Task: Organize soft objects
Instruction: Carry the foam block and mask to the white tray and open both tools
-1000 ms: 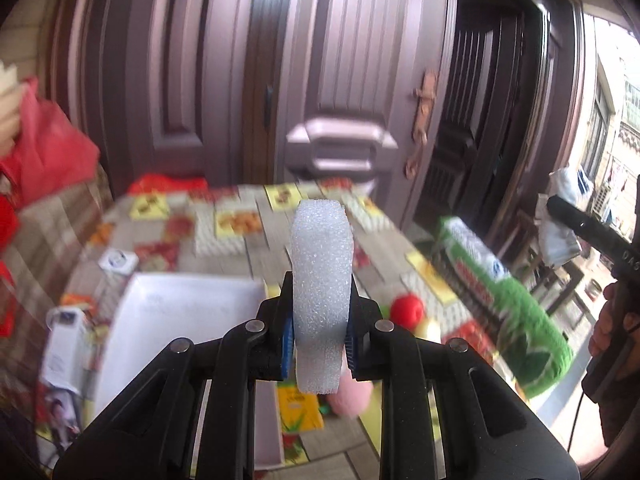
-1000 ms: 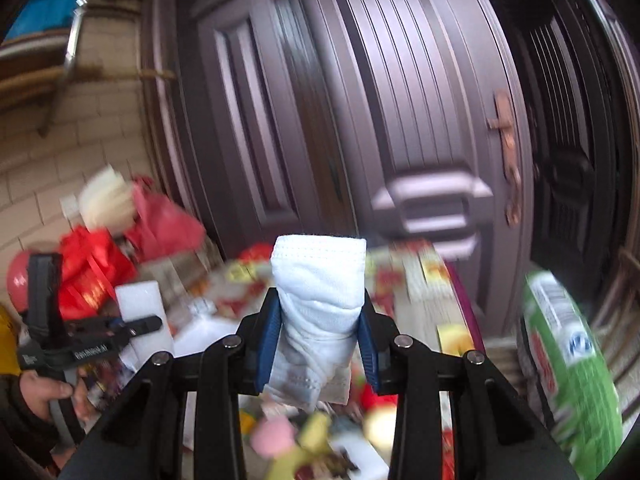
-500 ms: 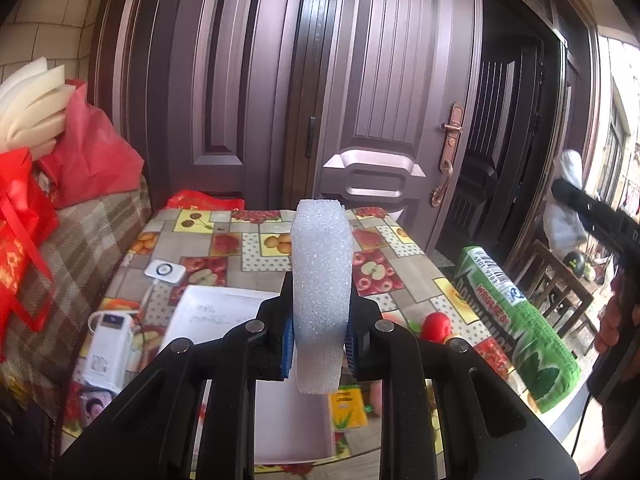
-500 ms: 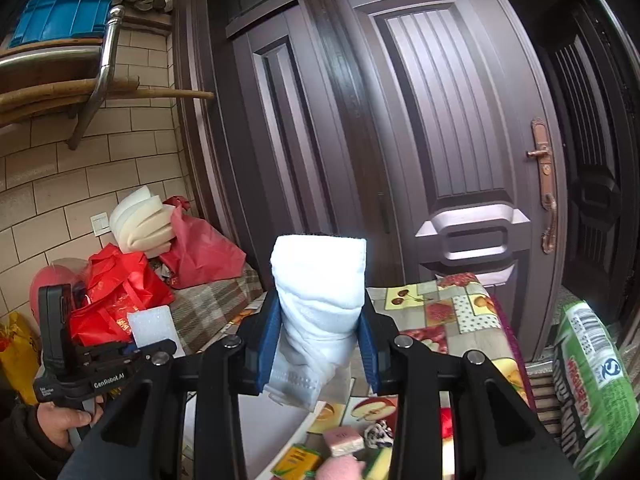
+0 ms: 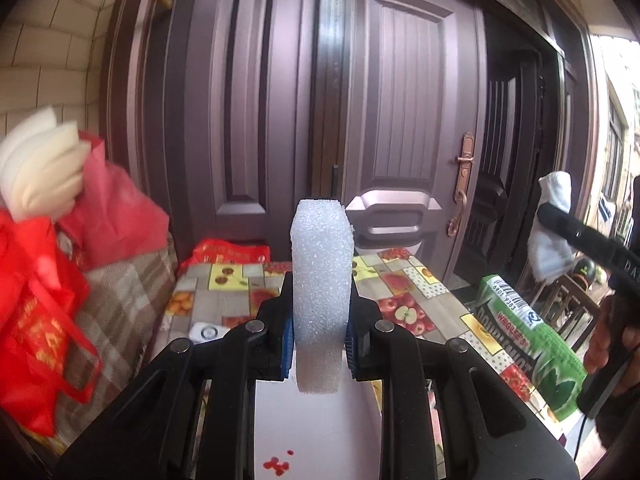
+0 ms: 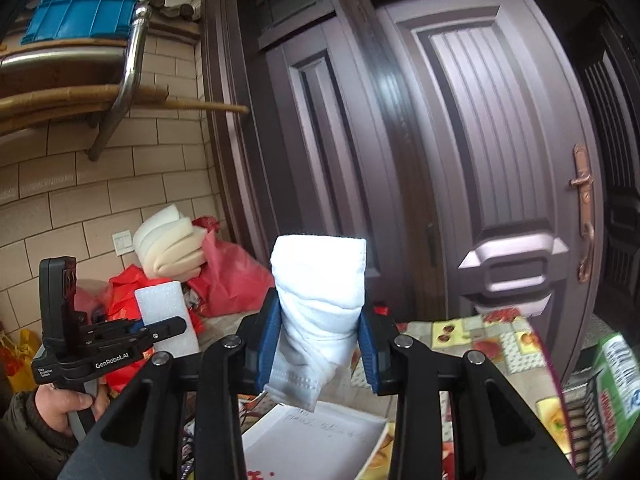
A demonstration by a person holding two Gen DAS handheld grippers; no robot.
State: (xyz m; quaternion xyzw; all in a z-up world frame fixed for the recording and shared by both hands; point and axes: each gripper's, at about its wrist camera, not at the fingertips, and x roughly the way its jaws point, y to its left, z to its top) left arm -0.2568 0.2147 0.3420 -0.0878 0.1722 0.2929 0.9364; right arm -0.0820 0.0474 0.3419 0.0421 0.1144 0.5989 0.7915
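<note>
In the left wrist view, the left gripper [image 5: 318, 344] is clamped on an upright white foam block [image 5: 321, 280], its blue pads pressing both flanks; most of the block rises above the fingers and a short end hangs below. Beneath lies a white tray [image 5: 316, 432] on the fruit-patterned tablecloth [image 5: 404, 304], with a green package [image 5: 528, 352] to the right. At the far right edge the right gripper [image 5: 576, 236] carries a white cloth [image 5: 554, 224] high above the table.

In the right wrist view, the right gripper [image 6: 318, 350] squeezes that rolled white cloth [image 6: 320, 304] between its blue pads, the roll standing upright with a hemmed end drooping over the tray [image 6: 316, 440]. At left, a hand [image 6: 60, 408] holds the left gripper [image 6: 164, 326], shut on the foam block [image 6: 164, 312].
</note>
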